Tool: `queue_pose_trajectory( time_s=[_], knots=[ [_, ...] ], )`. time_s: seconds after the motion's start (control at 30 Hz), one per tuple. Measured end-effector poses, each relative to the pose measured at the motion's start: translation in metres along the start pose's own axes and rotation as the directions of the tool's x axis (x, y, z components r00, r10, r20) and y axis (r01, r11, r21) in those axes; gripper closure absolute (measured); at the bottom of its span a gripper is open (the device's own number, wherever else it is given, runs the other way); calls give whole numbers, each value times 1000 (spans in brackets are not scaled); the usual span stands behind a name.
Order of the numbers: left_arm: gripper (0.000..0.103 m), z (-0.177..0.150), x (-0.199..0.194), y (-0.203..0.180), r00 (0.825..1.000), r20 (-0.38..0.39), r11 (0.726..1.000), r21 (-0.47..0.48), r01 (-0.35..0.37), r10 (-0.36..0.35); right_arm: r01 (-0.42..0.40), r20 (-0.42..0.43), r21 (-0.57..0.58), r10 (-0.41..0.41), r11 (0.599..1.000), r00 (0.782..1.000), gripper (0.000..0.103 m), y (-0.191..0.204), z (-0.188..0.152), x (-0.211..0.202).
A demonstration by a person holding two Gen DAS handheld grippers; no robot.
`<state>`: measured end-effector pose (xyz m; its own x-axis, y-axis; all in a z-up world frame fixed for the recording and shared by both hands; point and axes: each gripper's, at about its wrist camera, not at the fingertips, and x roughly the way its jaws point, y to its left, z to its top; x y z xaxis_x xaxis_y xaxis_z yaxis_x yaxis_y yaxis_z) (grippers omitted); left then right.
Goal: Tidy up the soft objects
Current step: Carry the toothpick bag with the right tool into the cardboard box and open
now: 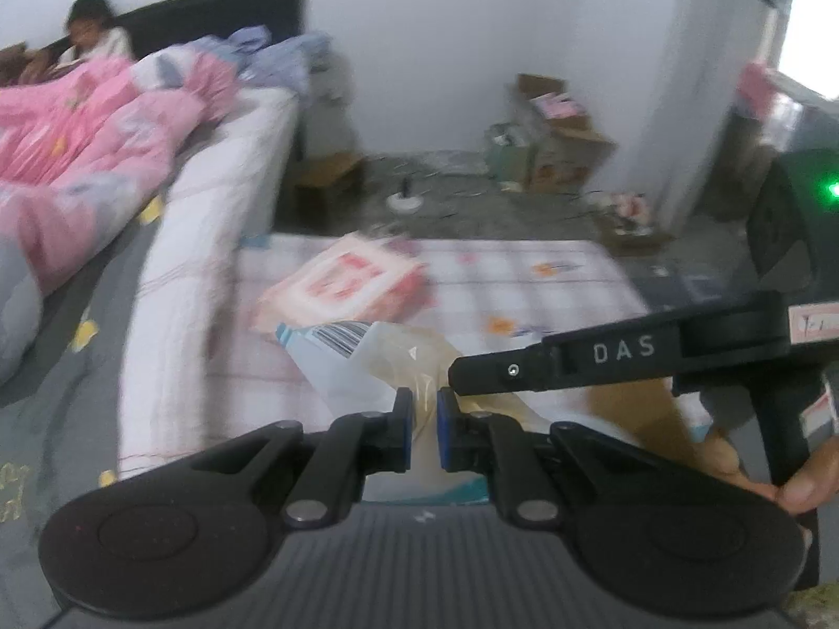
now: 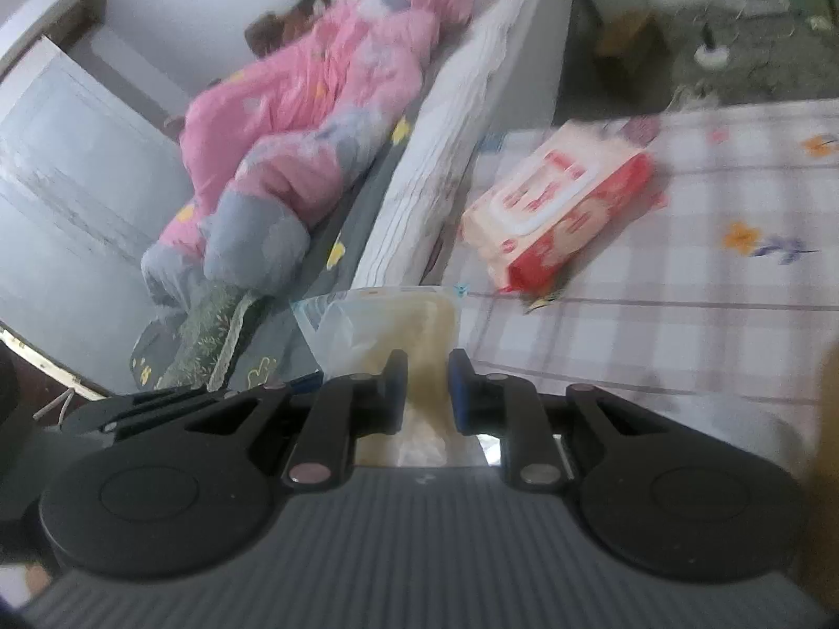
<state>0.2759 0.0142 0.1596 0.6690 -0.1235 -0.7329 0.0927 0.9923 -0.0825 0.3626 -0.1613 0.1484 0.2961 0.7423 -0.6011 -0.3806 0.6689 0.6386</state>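
Observation:
Both grippers hold one soft clear plastic pack of cream tissue [image 1: 367,361], which also shows in the right wrist view [image 2: 398,330]. My left gripper [image 1: 425,419] is shut on its near end. My right gripper [image 2: 427,388] is shut on the same pack; its black finger [image 1: 577,361] reaches in from the right in the left wrist view. The pack hangs above a checked floral cloth [image 2: 681,288]. A red and white wet-wipes pack [image 2: 561,204] lies on that cloth further ahead and also shows in the left wrist view [image 1: 346,283].
A bed with a white mattress edge [image 1: 210,241] and a pink quilt [image 2: 314,120] stands to the left, with a child [image 1: 94,31] sitting on it. Cardboard boxes [image 1: 556,136] and clutter sit on the grey floor by the far wall.

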Motion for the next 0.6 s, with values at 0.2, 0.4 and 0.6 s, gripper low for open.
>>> queue_pose_trajectory(
  time_s=[0.2, 0.4, 0.6],
  knots=[
    [93, 5, -5, -82, 992, 11, 988, 95, 125, -126, 64, 110, 35, -67, 997, 992, 87, -39, -23, -103],
    [93, 4, 21, -178, 964, -40, 947, 181, 267, -264, 176, 185, 140, -200, 974, 962, 87, -103, -50, -191],
    [93, 1, 65, -256, 929, -99, 905, 211, 370, -356, 258, 217, 265, -318, 929, 923, 87, -179, -65, -251]
  ],
)
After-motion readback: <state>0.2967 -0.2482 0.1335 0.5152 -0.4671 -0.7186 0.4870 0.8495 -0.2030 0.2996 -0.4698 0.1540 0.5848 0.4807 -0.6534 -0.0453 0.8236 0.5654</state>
